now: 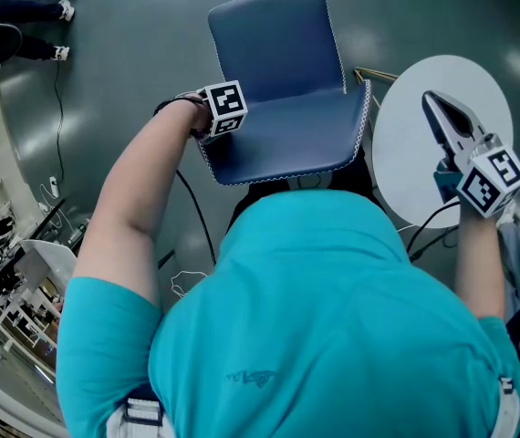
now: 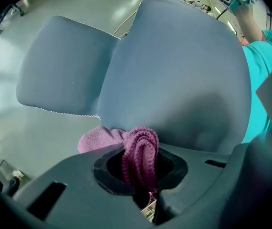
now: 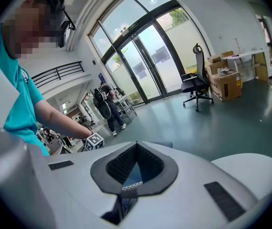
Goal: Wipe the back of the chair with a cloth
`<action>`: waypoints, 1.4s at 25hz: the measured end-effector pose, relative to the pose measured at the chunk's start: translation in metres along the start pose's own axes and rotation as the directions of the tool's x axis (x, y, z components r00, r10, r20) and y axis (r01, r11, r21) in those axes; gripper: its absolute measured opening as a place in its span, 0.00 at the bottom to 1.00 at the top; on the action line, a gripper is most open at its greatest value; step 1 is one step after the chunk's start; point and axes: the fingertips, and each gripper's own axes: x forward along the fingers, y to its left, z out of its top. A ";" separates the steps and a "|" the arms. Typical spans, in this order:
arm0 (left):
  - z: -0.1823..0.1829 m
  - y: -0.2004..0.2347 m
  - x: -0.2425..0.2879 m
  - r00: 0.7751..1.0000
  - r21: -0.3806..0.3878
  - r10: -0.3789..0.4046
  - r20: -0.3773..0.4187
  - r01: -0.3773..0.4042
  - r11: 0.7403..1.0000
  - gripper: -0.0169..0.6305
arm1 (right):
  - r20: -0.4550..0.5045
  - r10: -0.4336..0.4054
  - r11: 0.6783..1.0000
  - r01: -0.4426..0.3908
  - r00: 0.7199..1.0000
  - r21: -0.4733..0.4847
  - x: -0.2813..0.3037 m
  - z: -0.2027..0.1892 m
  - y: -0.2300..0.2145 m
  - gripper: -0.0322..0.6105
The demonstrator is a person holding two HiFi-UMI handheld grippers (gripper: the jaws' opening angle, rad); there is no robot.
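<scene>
A blue chair stands in front of me, its backrest (image 1: 287,140) nearest and its seat (image 1: 274,35) beyond. My left gripper (image 1: 213,128) sits at the backrest's left side under its marker cube (image 1: 224,106). In the left gripper view the gripper (image 2: 141,171) is shut on a bunched pink-purple cloth (image 2: 138,149), which lies against the backrest (image 2: 183,75), with the seat (image 2: 62,66) to the left. My right gripper (image 1: 435,106) hangs over a white round table, jaws together and nothing in them. The right gripper view shows its jaws (image 3: 129,185) meeting, empty.
The white round table (image 1: 406,167) stands right of the chair. Dark cables (image 1: 196,213) trail on the grey floor at the left. Far off are an office chair (image 3: 195,87), cardboard boxes (image 3: 224,85) and a standing person (image 3: 108,109).
</scene>
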 end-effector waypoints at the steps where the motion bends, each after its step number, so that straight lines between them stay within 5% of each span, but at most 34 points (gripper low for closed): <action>1: 0.001 0.000 0.000 1.000 -0.001 0.005 -0.004 -0.005 1.000 0.12 | 0.001 -0.001 1.000 0.001 1.000 0.000 -0.001 0.000 0.000 0.04; 20: 0.040 -0.015 -0.004 0.993 -0.069 0.030 0.118 -0.022 0.997 0.12 | 0.012 -0.011 1.000 0.011 1.000 0.006 -0.012 -0.002 -0.005 0.04; 35: 0.072 -0.021 -0.002 0.987 -0.052 0.049 0.156 -0.041 0.998 0.12 | 0.019 -0.019 1.000 0.019 1.000 0.003 -0.018 -0.008 -0.013 0.04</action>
